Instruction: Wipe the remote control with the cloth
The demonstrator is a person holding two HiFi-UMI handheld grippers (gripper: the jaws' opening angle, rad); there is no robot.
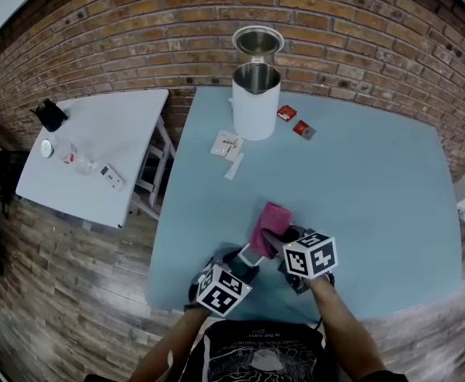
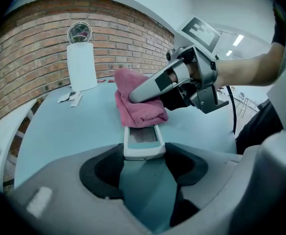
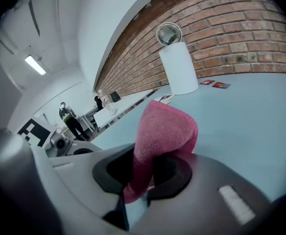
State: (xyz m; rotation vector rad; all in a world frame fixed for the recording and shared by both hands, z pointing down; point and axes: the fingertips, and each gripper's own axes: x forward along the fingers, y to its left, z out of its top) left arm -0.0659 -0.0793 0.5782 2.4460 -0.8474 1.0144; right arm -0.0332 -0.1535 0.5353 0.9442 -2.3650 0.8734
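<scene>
My left hand-held gripper (image 2: pixel 144 159) clamps the near end of the remote control (image 2: pixel 142 138) on the blue surface (image 1: pixel 360 197). My right hand-held gripper (image 3: pixel 150 173) pinches the pink cloth (image 3: pixel 165 129), which drapes over its far end.

White lidded bin (image 1: pixel 255 102), two red packets (image 1: pixel 287 113), perhaps paper slips (image 1: pixel 228 148) on blue table (image 1: pixel 376 213).

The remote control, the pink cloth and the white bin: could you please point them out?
remote control (image 2: pixel 142 137), left gripper view, on its screen end.
pink cloth (image 3: pixel 165 131), right gripper view, on its folded top.
white bin (image 1: pixel 255 110), head view, on its side wall.
</scene>
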